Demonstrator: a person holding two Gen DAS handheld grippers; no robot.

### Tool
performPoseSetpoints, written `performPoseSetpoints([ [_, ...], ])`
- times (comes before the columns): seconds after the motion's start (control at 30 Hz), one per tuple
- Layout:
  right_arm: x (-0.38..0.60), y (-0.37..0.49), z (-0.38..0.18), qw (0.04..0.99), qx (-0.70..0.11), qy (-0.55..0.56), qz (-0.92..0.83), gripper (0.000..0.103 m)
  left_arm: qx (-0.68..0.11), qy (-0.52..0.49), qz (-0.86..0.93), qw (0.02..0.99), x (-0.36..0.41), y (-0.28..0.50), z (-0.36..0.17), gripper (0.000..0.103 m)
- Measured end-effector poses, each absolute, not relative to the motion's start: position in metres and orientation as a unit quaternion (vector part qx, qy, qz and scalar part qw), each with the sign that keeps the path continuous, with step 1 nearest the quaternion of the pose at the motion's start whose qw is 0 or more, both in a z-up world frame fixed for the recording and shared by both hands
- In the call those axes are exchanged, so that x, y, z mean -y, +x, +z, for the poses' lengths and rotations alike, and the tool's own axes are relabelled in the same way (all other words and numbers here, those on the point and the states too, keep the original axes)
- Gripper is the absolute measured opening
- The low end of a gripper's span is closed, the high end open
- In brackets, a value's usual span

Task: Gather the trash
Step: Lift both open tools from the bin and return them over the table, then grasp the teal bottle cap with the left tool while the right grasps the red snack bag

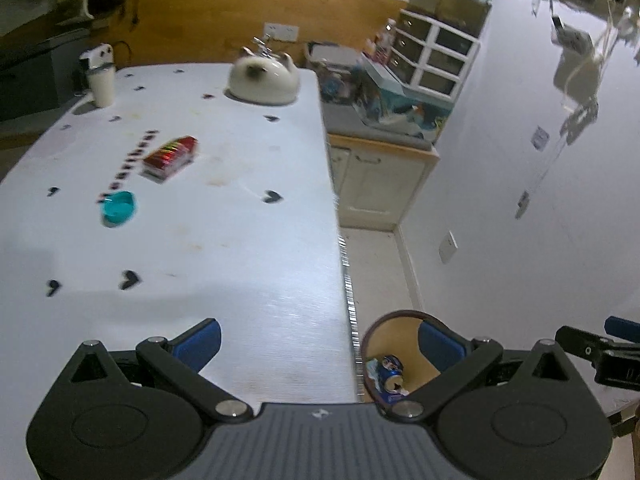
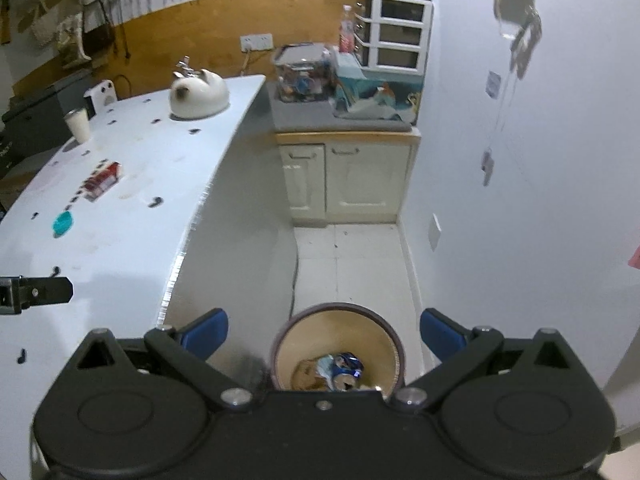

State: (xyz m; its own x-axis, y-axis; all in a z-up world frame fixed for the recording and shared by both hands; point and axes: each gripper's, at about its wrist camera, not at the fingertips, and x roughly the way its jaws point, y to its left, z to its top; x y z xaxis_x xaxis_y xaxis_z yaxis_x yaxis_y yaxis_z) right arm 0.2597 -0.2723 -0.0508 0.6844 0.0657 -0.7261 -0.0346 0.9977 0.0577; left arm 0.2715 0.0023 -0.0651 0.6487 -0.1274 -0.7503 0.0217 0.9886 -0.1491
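Observation:
A round bin (image 2: 394,344) stands on the floor beside the white table (image 1: 240,240); it holds a crushed blue can (image 2: 349,364) and other scraps. My right gripper (image 2: 324,334) is open and empty right above the bin. My left gripper (image 1: 320,344) is open and empty over the table's right edge, with the bin (image 1: 384,320) and can (image 1: 392,370) below it. A red packet (image 1: 170,157) and a teal cap (image 1: 118,208) lie on the table; both show in the right wrist view, the packet (image 2: 102,180) and cap (image 2: 63,224).
A white cat-shaped pot (image 1: 264,80) and a paper cup (image 1: 102,86) stand at the table's far end. A cream cabinet (image 2: 346,176) with clutter and white drawers (image 2: 396,38) stands beyond the bin. A white wall (image 2: 520,200) is at right.

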Motion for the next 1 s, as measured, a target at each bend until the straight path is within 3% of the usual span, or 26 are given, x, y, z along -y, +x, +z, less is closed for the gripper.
performPoseSetpoints([
  [0.63,0.122,0.24,-0.035,0.928,-0.365,0.019,0.07,0.103,-0.388,-0.056,0.007,0.92,-0.148,0.24,-0.036,0.103],
  [1.0,0.051,0.271,-0.021,0.935,-0.343,-0.005,0.093,0.103,-0.374,-0.081,0.019,0.924,-0.207,0.268,-0.038,0.103],
])
